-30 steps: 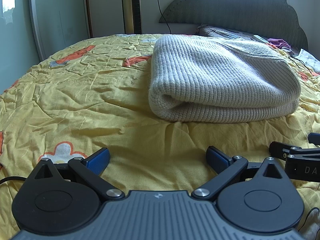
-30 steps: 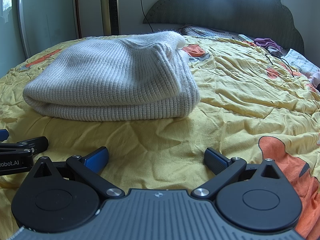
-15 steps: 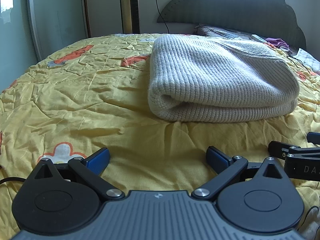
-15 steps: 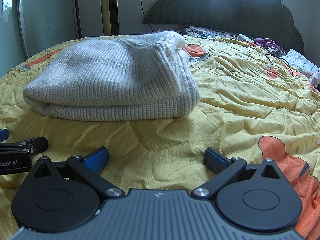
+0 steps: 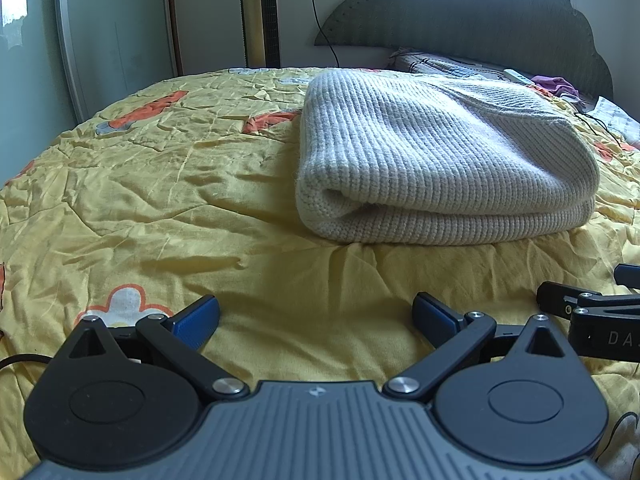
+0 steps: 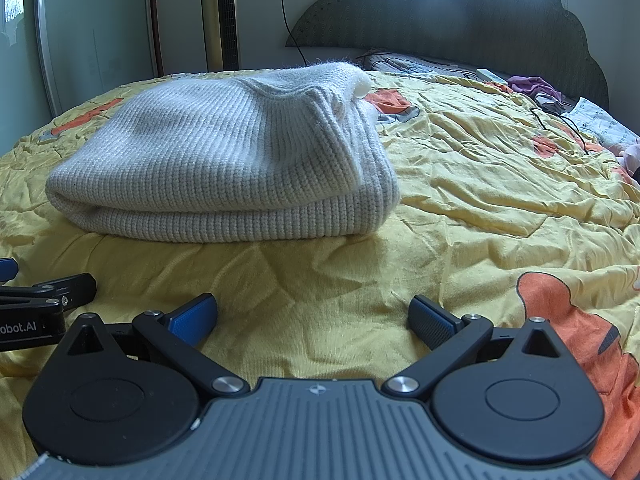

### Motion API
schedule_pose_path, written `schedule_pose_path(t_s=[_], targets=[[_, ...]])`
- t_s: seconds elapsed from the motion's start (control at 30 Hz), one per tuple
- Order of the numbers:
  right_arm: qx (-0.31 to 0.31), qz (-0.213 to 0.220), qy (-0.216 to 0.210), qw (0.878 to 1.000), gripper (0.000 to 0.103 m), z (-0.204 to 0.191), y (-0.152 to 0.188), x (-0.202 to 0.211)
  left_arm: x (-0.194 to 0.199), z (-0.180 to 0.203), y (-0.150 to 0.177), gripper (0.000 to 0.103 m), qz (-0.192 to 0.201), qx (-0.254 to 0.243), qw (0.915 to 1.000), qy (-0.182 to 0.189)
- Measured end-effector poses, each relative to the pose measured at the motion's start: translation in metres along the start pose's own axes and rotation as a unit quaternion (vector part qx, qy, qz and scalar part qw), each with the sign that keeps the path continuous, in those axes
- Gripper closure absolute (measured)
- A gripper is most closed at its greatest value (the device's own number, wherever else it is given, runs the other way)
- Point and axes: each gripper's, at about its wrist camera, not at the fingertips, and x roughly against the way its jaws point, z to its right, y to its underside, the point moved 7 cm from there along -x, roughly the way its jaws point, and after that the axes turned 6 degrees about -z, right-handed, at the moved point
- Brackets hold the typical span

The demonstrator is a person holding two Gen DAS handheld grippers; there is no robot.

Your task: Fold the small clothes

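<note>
A folded cream knit sweater (image 5: 444,160) is seen lying on the yellow bedspread (image 5: 160,200). Its rolled fold edge is shown by the left wrist view, while its ribbed cuff side (bunched on top) is shown only by the right wrist view (image 6: 224,160). The left gripper (image 5: 316,316) and right gripper (image 6: 312,314) are held low, near the sweater, side by side, jaws spread wide with nothing gripped.

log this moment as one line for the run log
left gripper: open, empty | right gripper: open, empty | cream ribbed knit sweater: folded, untouched on wrinkled yellow patterned bedspread | grippers short of sweater
</note>
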Motion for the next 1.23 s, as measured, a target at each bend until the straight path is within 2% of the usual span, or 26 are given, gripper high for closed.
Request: schedule_pose_path(t_s=[0.87,1.07,1.23], targets=[[0.000,0.000,0.000,1.000,0.000,0.000,0.000,0.000,0.004,-0.004,-0.003,0.000,-0.015,-0.001,0.9999,0.006],[0.002,-0.001,-0.001,1.000,0.000,0.000,-0.001,0.000,0.017,-0.004,-0.004,0.000,0.002,-0.009,0.9999,0.007],[0.019,-0.018,-0.001,1.000,0.000,-0.001,-0.001,0.005,0.029,-0.004,-0.008,0.000,0.027,-0.026,0.9993,-0.009]])
